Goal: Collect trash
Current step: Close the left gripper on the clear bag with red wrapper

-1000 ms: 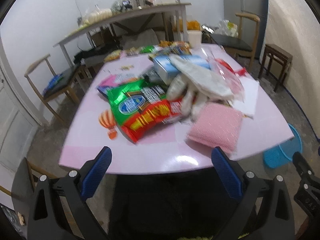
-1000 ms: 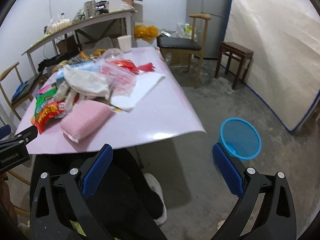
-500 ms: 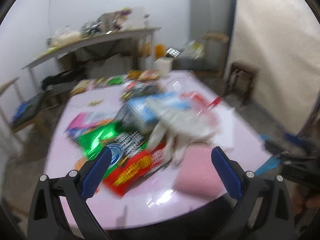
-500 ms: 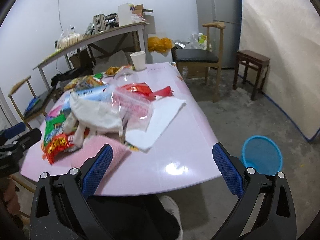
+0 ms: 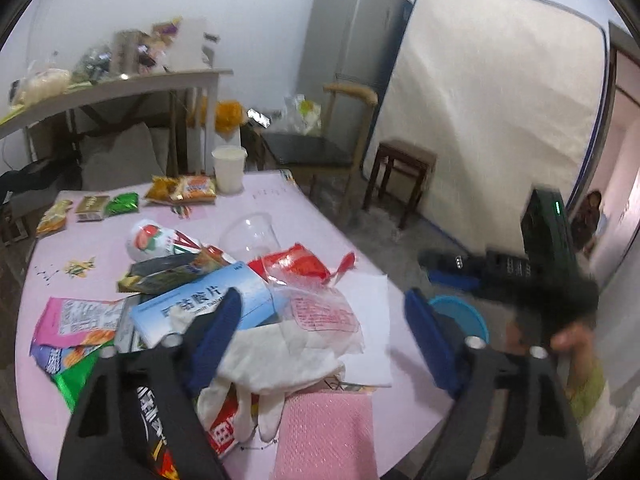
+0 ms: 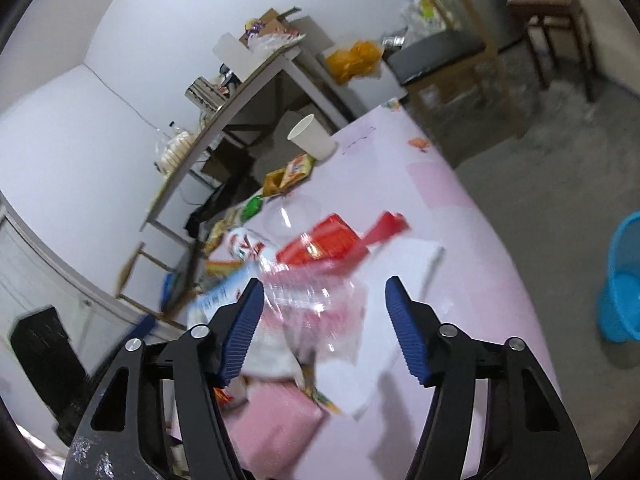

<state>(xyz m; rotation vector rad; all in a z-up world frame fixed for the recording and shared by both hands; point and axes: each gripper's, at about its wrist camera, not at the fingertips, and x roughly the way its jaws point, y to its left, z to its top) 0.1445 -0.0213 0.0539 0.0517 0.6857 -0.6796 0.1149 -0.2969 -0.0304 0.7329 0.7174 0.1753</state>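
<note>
A heap of trash lies on the pink table [image 5: 304, 216]: a blue box [image 5: 200, 304], a red wrapper [image 5: 296, 264], a clear printed bag [image 5: 324, 312], a white glove [image 5: 272, 356] and a pink cloth [image 5: 324, 432]. My left gripper [image 5: 320, 340] hovers over the glove and bag. Its jaws are closing, with the pads clear of the trash. My right gripper [image 6: 324, 328] hangs tilted above the clear bag [image 6: 316, 300] and red wrapper [image 6: 320, 240]. Its jaws are closing too, and nothing is pressed between them.
A paper cup [image 5: 229, 168] and small snack packets [image 5: 180, 190] sit at the table's far end, with a clear plastic cup [image 5: 250, 234] nearer. A blue basket [image 6: 624, 280] stands on the floor to the right. Chairs, a stool [image 5: 404, 168] and a cluttered side table [image 5: 120, 84] ring the table.
Both grippers have swung in over the trash heap from the table's near edge. The right view has rolled to a tilt. Both pairs of jaws stand narrower than before.
</note>
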